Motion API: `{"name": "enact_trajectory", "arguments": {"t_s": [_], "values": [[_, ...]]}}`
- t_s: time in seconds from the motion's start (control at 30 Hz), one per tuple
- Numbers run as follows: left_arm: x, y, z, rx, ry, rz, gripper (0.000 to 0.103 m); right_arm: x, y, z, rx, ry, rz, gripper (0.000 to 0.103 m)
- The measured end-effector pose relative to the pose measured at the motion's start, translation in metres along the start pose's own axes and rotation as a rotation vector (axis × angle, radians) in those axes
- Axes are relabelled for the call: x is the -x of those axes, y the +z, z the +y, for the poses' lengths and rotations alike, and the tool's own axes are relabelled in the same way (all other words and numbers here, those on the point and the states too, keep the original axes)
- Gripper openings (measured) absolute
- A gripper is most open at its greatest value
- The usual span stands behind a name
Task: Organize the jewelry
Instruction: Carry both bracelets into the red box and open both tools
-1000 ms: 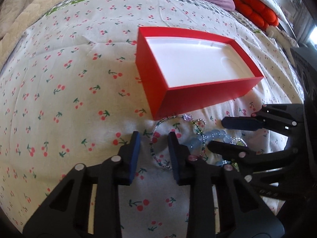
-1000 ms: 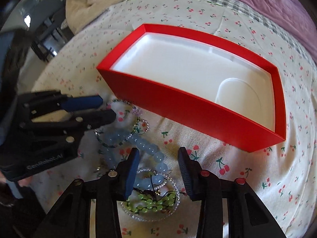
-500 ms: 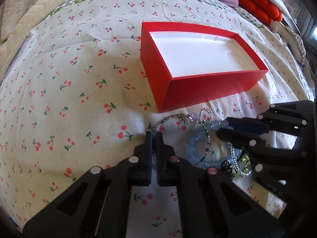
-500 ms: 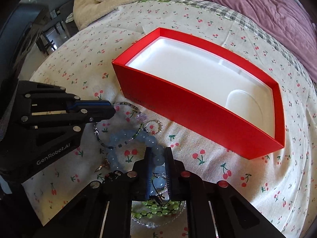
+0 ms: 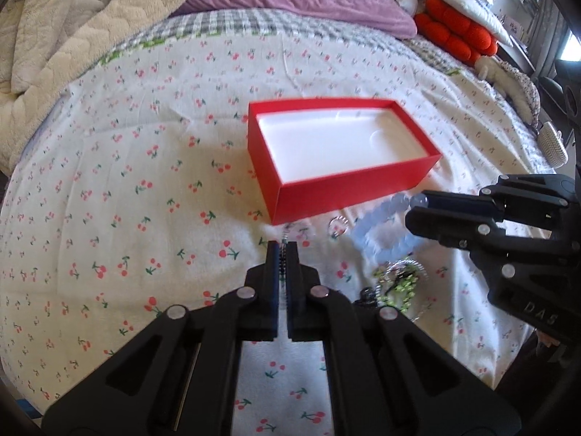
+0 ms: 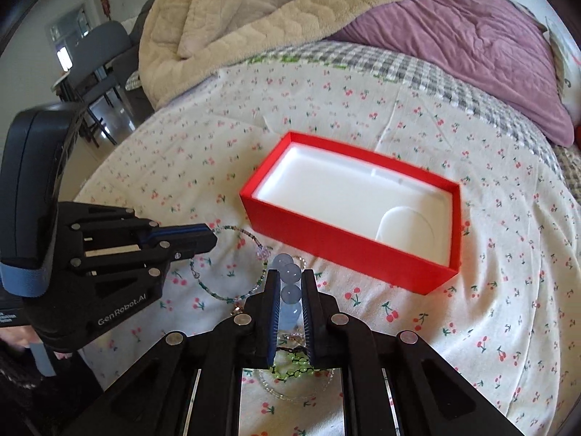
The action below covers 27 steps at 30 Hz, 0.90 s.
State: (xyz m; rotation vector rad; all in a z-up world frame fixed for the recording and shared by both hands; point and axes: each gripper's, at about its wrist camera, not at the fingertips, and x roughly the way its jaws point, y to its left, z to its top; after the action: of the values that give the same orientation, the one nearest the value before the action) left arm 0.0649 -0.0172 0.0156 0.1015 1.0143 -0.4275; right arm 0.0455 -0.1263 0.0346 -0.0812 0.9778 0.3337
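The red box [image 6: 350, 225] on the bed holds nothing yet; all the jewelry is outside it. The left hand-held gripper [image 5: 282, 250] pinches the thin beaded bracelet [image 6: 232, 265], the right hand-held gripper [image 6: 290, 283] the blue bead bracelet [image 6: 288, 272]. Both were spread a second ago and have since lifted.

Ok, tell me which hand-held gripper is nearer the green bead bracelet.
Right. The right hand-held gripper hangs directly above the green bead bracelet; the left hand-held gripper sits off to its left, beside it.
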Motion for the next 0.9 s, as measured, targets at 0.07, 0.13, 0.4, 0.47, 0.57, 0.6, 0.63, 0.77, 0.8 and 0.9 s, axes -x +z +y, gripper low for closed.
{"name": "enact_trajectory", "arguments": {"t_s": [0.07,0.13,0.4,0.47,0.57,0.6,0.63,0.77,0.8,0.9], "values": [[0.006,0.005,-0.002,-0.002,-0.001,-0.015,0.003,0.01,0.003,-0.002,-0.014,-0.01,-0.025,0.011],[0.013,0.01,-0.005,0.002,-0.007,-0.031,0.003,0.019,0.009,-0.005,-0.038,-0.013,-0.05,0.011],[0.032,0.046,-0.02,-0.002,-0.044,-0.092,0.003,0.045,0.028,-0.028,-0.128,-0.026,-0.137,0.011],[0.032,0.057,-0.025,-0.004,-0.076,-0.105,0.003,0.049,0.033,-0.035,-0.151,-0.03,-0.157,0.011],[0.027,0.069,-0.032,-0.01,-0.122,-0.122,0.003,0.051,0.042,-0.046,-0.175,-0.04,-0.176,0.011],[0.024,0.072,-0.033,-0.008,-0.14,-0.125,0.003,0.051,0.045,-0.049,-0.181,-0.042,-0.178,0.011],[0.021,0.074,-0.034,-0.003,-0.159,-0.125,0.003,0.049,0.047,-0.052,-0.187,-0.046,-0.176,0.011],[-0.009,0.083,-0.027,0.04,-0.211,-0.077,0.003,0.037,0.051,-0.063,-0.209,-0.061,-0.156,0.011],[-0.015,0.083,-0.025,0.046,-0.208,-0.066,0.003,0.034,0.052,-0.064,-0.21,-0.063,-0.15,0.011],[-0.033,0.083,-0.015,0.064,-0.178,-0.032,0.003,0.023,0.053,-0.066,-0.208,-0.07,-0.129,0.012]]}}
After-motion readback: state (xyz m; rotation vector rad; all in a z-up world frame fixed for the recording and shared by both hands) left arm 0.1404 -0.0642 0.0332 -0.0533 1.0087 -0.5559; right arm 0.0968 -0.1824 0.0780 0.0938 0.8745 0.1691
